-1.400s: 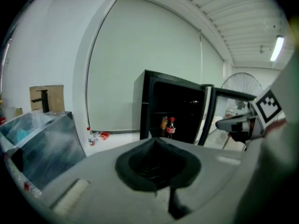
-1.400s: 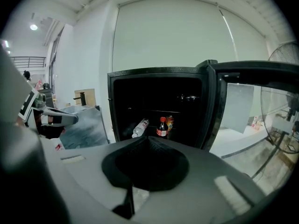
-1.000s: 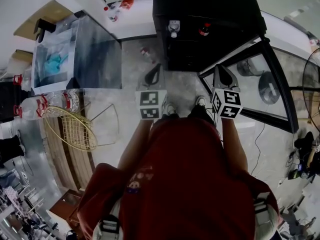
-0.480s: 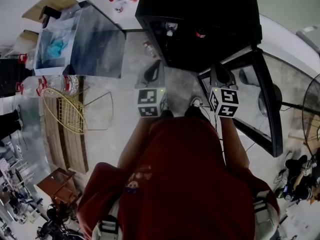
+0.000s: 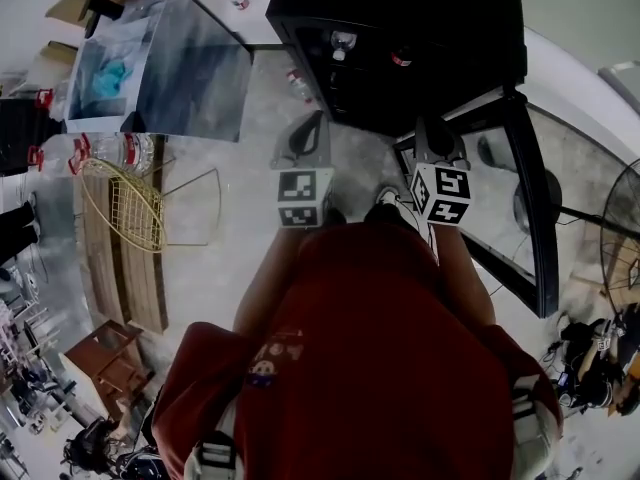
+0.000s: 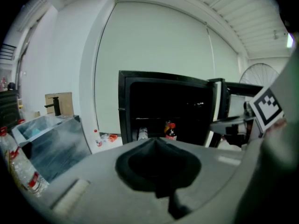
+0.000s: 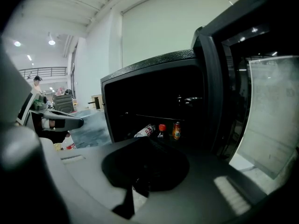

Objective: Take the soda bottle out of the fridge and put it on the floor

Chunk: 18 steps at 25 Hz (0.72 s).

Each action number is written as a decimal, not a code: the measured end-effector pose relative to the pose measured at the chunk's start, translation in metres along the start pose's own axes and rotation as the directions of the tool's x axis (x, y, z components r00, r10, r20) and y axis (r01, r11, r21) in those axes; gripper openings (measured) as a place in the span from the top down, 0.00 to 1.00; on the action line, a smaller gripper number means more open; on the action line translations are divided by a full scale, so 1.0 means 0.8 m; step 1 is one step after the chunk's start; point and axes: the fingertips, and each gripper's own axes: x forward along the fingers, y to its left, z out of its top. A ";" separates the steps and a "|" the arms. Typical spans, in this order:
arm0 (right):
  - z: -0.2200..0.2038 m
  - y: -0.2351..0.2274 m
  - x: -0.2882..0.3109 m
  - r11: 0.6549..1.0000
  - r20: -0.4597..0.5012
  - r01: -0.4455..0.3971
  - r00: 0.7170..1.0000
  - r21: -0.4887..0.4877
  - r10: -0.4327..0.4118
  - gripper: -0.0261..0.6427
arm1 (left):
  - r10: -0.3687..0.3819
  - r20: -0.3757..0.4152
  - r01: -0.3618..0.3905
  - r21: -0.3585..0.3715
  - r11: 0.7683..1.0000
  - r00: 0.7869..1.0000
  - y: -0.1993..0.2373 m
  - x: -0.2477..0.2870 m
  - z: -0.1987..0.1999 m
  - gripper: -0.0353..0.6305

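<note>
At far left, water bottles [image 5: 112,154] with red caps sit beside a yellow wire basket [image 5: 125,218], and behind them stands a glass-sided box [image 5: 190,73]. A small bottle [image 5: 297,86] is on the floor [image 5: 240,218] between the box and the fridge [image 5: 400,8].

The left hand-held gripper [image 6: 155,143] is held out level with the person's shoes and points toward the fridge front. Its jaws look pressed together and nothing is between them.

The black fridge stands straight ahead of the person [image 5: 380,368], who wears a red top. Inside it, a clear bottle [image 6: 143,133] stands at the left of a shelf. The soda bottle [image 6: 170,130], dark with a red cap, stands upright on that same shelf to the right of the clear one, well apart from both grippers. In the right gripper view an orange bottle [image 7: 176,130] stands just to the right of the soda bottle, and a bottle lying on its side is to its left.

The right hand-held gripper [image 7: 145,143] is beside the left one and also points at the open fridge, with its jaws fully together and empty. The glass door [image 5: 520,168] is swung wide open to the right of it. A fan [image 5: 620,228] stands at the far right edge
</note>
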 end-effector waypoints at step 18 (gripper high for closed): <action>0.007 0.008 0.033 0.999 0.017 -0.012 1.000 -0.030 0.012 0.95 | 0.022 0.002 -0.022 -0.020 1.000 1.000 0.005 0.000 0.000 0.94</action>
